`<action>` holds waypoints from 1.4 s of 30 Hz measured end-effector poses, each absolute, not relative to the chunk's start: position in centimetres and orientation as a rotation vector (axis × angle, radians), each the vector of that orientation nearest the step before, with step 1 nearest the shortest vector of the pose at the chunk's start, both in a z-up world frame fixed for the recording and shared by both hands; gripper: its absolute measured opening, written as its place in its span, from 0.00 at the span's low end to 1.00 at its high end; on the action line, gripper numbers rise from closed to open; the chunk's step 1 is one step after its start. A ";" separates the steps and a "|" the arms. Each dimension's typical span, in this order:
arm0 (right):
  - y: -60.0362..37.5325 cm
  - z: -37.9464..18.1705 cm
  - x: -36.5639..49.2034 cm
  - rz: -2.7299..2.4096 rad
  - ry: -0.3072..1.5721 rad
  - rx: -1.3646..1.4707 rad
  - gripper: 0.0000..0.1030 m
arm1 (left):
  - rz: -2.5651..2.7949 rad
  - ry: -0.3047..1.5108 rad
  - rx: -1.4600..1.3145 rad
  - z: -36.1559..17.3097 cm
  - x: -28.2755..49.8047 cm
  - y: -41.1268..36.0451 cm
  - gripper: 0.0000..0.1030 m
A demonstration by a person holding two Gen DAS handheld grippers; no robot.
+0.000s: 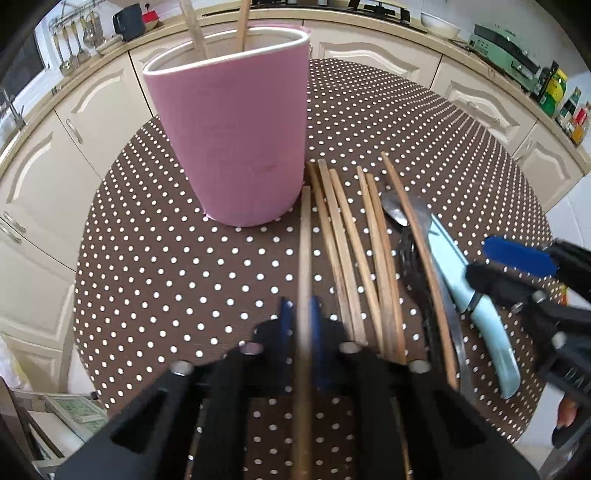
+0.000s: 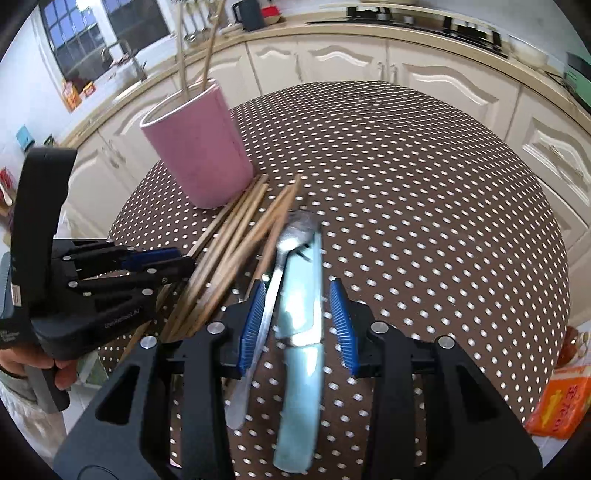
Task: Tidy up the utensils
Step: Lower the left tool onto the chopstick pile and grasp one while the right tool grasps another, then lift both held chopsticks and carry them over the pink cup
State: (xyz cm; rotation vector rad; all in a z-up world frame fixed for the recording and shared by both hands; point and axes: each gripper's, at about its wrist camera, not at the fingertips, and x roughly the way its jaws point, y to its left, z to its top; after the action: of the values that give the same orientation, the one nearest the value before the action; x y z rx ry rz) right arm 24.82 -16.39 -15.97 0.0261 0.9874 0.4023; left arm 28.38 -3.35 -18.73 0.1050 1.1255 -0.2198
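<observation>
Left gripper (image 1: pixel 300 317) clamps one chopstick (image 1: pixel 305 236) — jaws closed on it. Right gripper (image 2: pixel 297 321) open, straddling the knife (image 2: pixel 301 354) — pads clear.

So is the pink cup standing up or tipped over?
Upright. The pink cup stands on its base on the dotted tablecloth, rim up, two chopsticks sticking out.

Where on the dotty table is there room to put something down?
The tablecloth is bare right of the blue knife, and in front of the pink holder on its left. Crowded: the chopsticks, spoon and knife beside the holder.
</observation>
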 end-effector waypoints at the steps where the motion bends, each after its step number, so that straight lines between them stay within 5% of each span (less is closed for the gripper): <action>1: -15.8 -16.0 25.2 0.408 0.999 0.021 0.33 | -0.221 1.125 0.091 -18.8 28.4 -3.2 0.06; 11: -14.0 -17.4 27.9 0.389 1.108 0.024 0.13 | -0.264 1.084 -0.004 -18.5 26.6 -1.4 0.06; 21: -14.6 -17.6 29.0 0.387 1.112 0.053 0.05 | -0.308 1.025 -0.056 -16.8 24.5 0.5 0.06; 31: -18.0 -12.9 27.5 0.453 0.920 0.186 0.05 | -0.414 0.845 -0.101 -12.9 21.9 -0.3 0.06; 42: -19.3 -5.4 24.6 0.532 0.545 0.275 0.05 | -0.416 0.439 -0.175 -6.2 19.7 0.8 0.06</action>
State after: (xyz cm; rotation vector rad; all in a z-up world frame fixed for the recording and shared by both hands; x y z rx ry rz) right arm 24.57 -19.33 -5.37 0.2746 0.5445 0.5325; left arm 19.72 0.78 -6.20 -0.1749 0.4389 -0.4156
